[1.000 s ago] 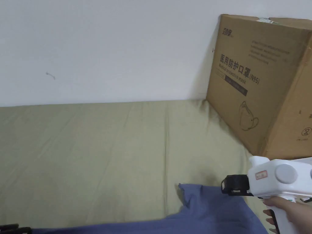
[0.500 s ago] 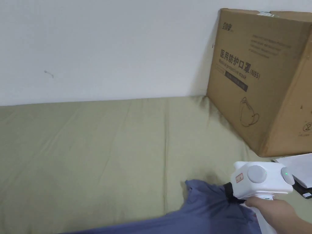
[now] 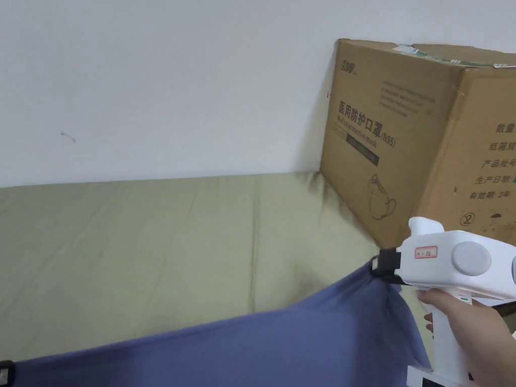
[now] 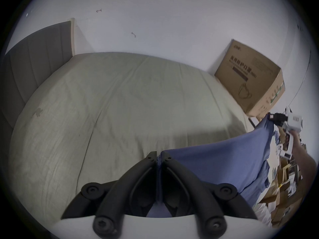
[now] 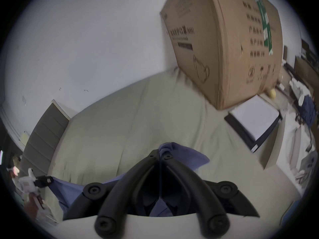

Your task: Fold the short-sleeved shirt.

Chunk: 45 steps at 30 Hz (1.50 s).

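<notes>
left tool [image 4: 159,156] clamps blue shirt [image 4: 224,163] edge | shirt stretched (taut) to right tool [image 4: 270,116]

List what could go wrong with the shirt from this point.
The right tongs pinch just a small bunched corner of the blue shirt; it may slip out under tension. The left tongs also grip a thin edge. The cardboard box stands close to the right tongs, so a wide swing might hit it.

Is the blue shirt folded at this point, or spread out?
Spread out, not folded: the shirt hangs stretched between the left gripper and right gripper, both shut on its top edge, above the bed.
</notes>
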{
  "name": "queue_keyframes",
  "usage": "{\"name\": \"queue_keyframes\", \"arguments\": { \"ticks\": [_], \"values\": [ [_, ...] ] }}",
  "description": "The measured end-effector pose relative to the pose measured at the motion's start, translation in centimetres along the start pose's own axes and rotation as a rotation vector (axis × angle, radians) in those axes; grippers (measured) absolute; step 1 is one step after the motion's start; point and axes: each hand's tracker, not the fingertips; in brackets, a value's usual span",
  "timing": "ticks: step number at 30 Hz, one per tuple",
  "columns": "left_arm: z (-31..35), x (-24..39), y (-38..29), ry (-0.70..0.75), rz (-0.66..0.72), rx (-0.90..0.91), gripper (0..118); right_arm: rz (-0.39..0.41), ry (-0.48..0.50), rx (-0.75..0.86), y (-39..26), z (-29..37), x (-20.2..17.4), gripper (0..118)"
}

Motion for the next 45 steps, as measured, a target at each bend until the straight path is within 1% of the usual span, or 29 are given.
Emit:
{"name": "queue_keyframes", "arguments": {
  "ticks": [1,5,9,13,15,17,18,20,21,23,26,27,28,29,30,31,32,33,34,35,37,39,40,41,42,43,44,45],
  "values": [
    [0.2,0.1,0.3,-0.006,0.004,0.018,2,0.01,-0.004,0.024,0.3,0.3,-0.3,0],
    [1.0,0.9,0.6,-0.031,0.002,0.04,2,-0.001,-0.012,0.063,-0.3,2.5,-0.2,0],
    [2.0,1.2,-0.7,-0.037,-0.049,0.016,2,-0.001,-0.002,0.062,-2.9,5.9,0.7,0],
    [3.3,0.1,-4.6,-0.063,-0.087,-0.002,2,-0.046,0.016,-0.075,-8.9,9.5,3.1,0],
    [3.7,-0.6,-7.3,-0.098,-0.128,-0.054,2,-0.033,-0.003,-0.193,-12.8,11.4,4.3,0],
    [4.3,-1.2,-9.6,-0.132,-0.141,-0.101,2,-0.017,-0.024,-0.247,-16.3,13.3,5.6,0],
    [4.6,-1.7,-10.8,-0.146,-0.142,-0.121,2,-0.028,-0.02,-0.269,-17.9,14.4,6.1,0],
    [5.5,-2.1,-12.8,-0.166,-0.139,-0.128,2,-0.047,-0.046,-0.295,-20.6,15.8,6.7,0],
    [5.8,-2.1,-13.8,-0.161,-0.146,-0.131,2,-0.071,-0.062,-0.304,-21.7,16.3,6.9,0],
    [6.1,-2.5,-15.2,-0.156,-0.151,-0.146,2,-0.12,-0.056,-0.312,-23.3,16.3,7.3,0],
    [5.6,-3.0,-16.4,-0.153,-0.116,-0.178,3,-0.127,-0.085,-0.307,-24.5,15.1,7.3,2],
    [5.5,-2.8,-16.7,-0.145,-0.12,-0.185,6,-0.116,-0.104,-0.288,-24.6,14.8,7.1,5],
    [5.5,-2.6,-16.9,-0.127,-0.125,-0.191,16,-0.1,-0.121,-0.273,-24.5,14.5,7.0,14],
    [5.7,-2.4,-16.9,-0.077,-0.149,-0.199,40,-0.082,-0.152,-0.261,-24.1,14.3,6.9,28],
    [5.9,-2.5,-16.9,-0.046,-0.173,-0.2,84,-0.059,-0.184,-0.248,-23.6,14.4,6.7,57],
    [6.3,-2.3,-16.8,-0.024,-0.193,-0.192,110,-0.036,-0.215,-0.229,-23.1,14.7,6.5,89],
    [7.4,-2.0,-16.6,-0.001,-0.21,-0.155,118,-0.016,-0.23,-0.208,-22.5,15.2,6.2,111],
    [8.7,-1.9,-16.2,-0.038,-0.207,-0.078,117,-0.006,-0.222,-0.168,-21.8,16.1,5.9,118],
    [9.8,-1.8,-15.8,-0.035,-0.209,-0.046,117,0.009,-0.19,-0.084,-21.0,17.4,5.3,115],
    [11.4,-1.4,-15.3,-0.058,-0.183,-0.009,117,0.009,-0.158,-0.067,-20.3,18.5,4.4,115],
    [14.4,-0.5,-14.3,-0.128,-0.117,0.072,117,0.025,-0.037,-0.004,-19.0,21.2,1.9,115],
    [17.8,0.4,-13.5,-0.173,-0.03,0.18,117,0.023,0.049,0.094,-18.2,24.3,-1.5,114],
    [19.6,1.0,-13.3,-0.231,-0.01,0.254,115,0.03,0.111,0.164,-18.0,25.9,-3.2,112],
    [21.4,1.8,-13.5,-0.238,-0.012,0.369,111,0.038,0.188,0.272,-18.0,27.4,-5.3,108],
    [23.7,4.6,-14.2,-0.208,-0.027,0.488,97,0.058,0.242,0.358,-18.1,28.6,-7.0,100],
    [24.9,5.6,-14.6,-0.166,-0.057,0.578,78,0.089,0.258,0.421,-18.3,29.4,-8.6,90],
    [25.6,6.4,-15.2,-0.118,-0.088,0.664,49,0.129,0.247,0.496,-18.6,30.0,-10.3,70],
    [26.2,7.2,-15.8,-0.048,-0.113,0.737,7,0.173,0.221,0.57,-19.0,30.3,-12.0,35]
  ]
}}
